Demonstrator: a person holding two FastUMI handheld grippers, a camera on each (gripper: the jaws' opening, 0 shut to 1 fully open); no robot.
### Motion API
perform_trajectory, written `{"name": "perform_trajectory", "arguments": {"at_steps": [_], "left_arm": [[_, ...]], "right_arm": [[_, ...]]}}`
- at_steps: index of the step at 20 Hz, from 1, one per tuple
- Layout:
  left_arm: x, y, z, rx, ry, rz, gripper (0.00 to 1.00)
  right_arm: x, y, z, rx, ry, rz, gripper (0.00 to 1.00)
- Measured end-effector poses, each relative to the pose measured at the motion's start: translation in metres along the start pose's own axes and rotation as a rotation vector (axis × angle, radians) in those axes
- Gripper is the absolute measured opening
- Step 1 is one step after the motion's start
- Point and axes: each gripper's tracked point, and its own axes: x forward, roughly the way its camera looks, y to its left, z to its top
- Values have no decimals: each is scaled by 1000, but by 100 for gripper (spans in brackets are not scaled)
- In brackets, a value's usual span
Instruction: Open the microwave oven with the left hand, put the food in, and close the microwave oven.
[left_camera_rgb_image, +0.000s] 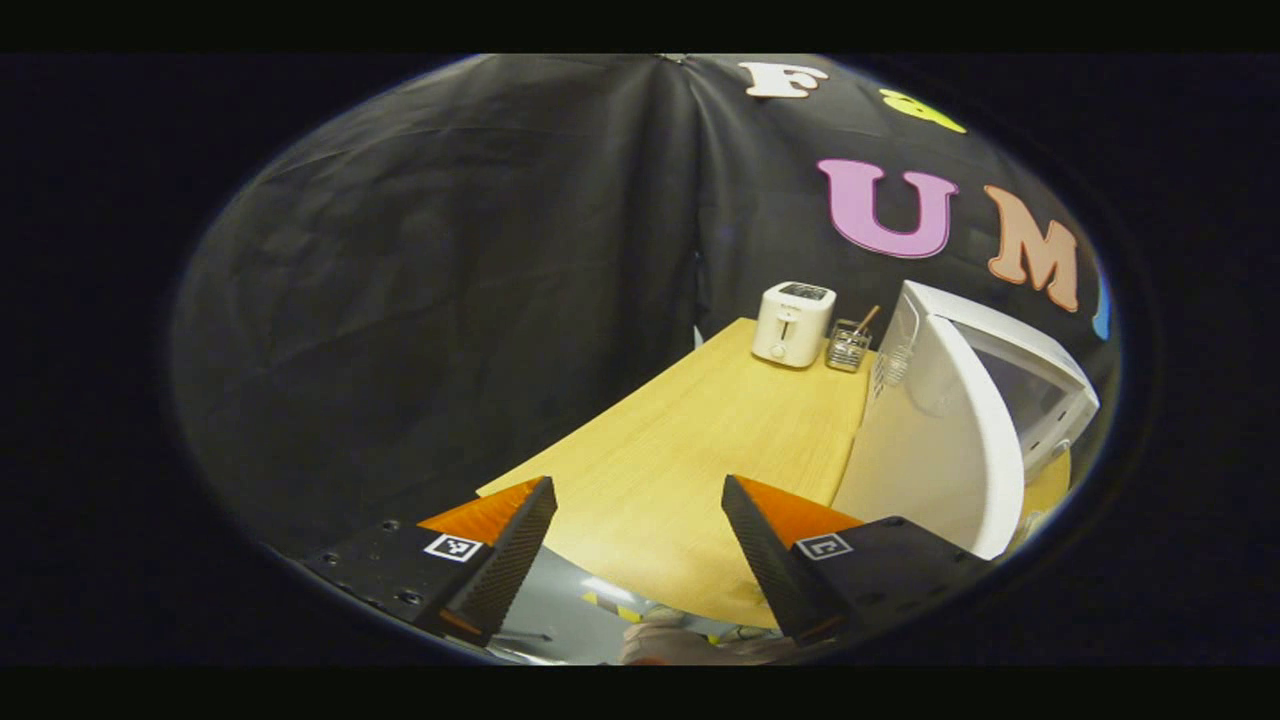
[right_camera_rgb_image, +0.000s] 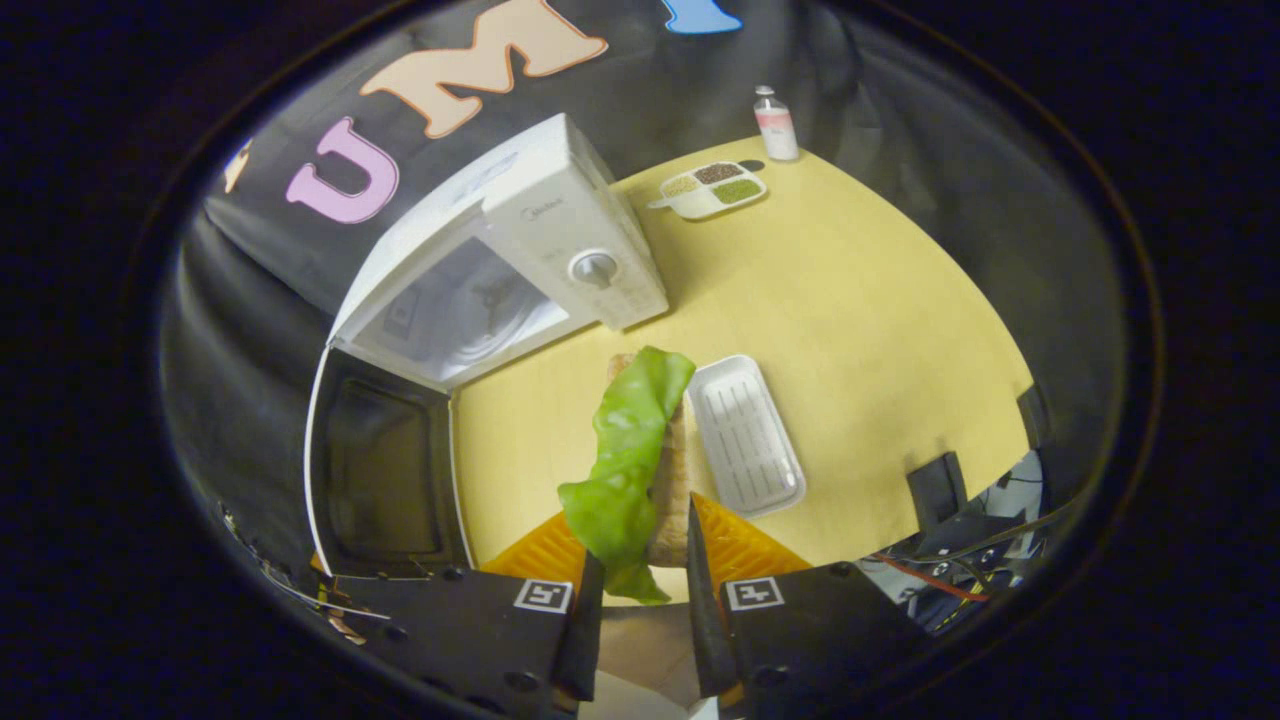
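Right gripper (right_camera_rgb_image: 645, 585) has its jaws narrow, pinched on the food: a slice of toast (right_camera_rgb_image: 672, 470) with a lettuce leaf (right_camera_rgb_image: 625, 450) draped over it, held up above the worktop (right_camera_rgb_image: 880, 300), just in front of the microwave oven (right_camera_rgb_image: 500, 270). Door (right_camera_rgb_image: 385, 470) is swung open, cavity faces the food. Empty white tray (right_camera_rgb_image: 748, 435) sits just beside. Left gripper (left_camera_rgb_image: 640, 560) has jaws wide, nothing between them, off to the side of the open door (left_camera_rgb_image: 940, 440); toaster (left_camera_rgb_image: 792, 322) at the far end of the worktop.

Handling, judged: light, toast stiff but crumbly, leaf limp and loose and likely to slip off if tilted. Best held by the toast's edge with the leaf pinned; keep it level, gentle squeeze.
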Motion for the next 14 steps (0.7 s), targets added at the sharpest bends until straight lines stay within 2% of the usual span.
{"name": "perform_trajectory", "arguments": {"at_steps": [1, 2, 5, 6, 8, 10, 11, 12, 14], "left_arm": [[5, -1, 0, 6, 3, -15, 98], [9, 0, 1, 11, 4, -28, 98], [17, -3, 1, 20, 15, -69, 98], [19, -3, 1, 26, 18, -81, 98], [24, -1, 3, 39, 22, -95, 98], [27, 0, 6, 44, 23, -116, 98], [29, 1, 6, 51, 22, -124, 98], [31, 2, 8, 59, 20, -130, 98], [34, 3, 11, 74, 18, -143, 98]], "right_arm": [[-2, 11, -3, 11, -7, 17, 41], [-5, 23, -6, 21, -13, 37, 35], [-5, 61, -11, 59, -51, 102, 35], [-5, 73, -13, 80, -63, 126, 41], [-1, 100, -15, 126, -88, 189, 41], [3, 125, -16, 169, -107, 250, 41], [6, 135, -17, 189, -117, 274, 35], [9, 147, -18, 208, -129, 299, 41], [14, 170, -16, 243, -166, 358, 41]]}}
